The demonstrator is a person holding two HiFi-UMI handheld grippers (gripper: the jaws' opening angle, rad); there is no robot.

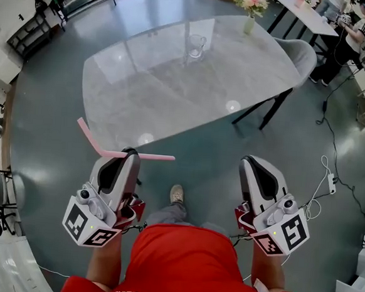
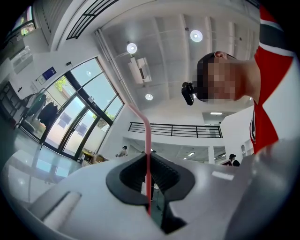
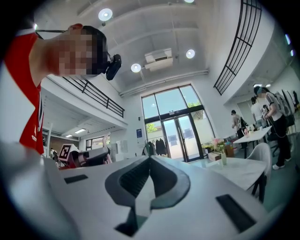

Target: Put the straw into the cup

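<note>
The left claw point(image 1: 130, 152) is clenched on the pink bendy straw point(image 1: 153, 156). The straw's long leg lies crosswise to the claw, pointing toward the right claw point(image 1: 252, 159), which is clenched on nothing. The short bent end angles up and away on the outer side. The glass cup point(image 1: 196, 46) stands well ahead on the grey bench point(image 1: 143, 89), roughly between the two claws' lines, so the straw looks to need carrying forward and tipping upright. Only the head view shows cup and bend; the left gripper view shows the grip itself – pads pinching the straw point(image 2: 148, 154).
</note>
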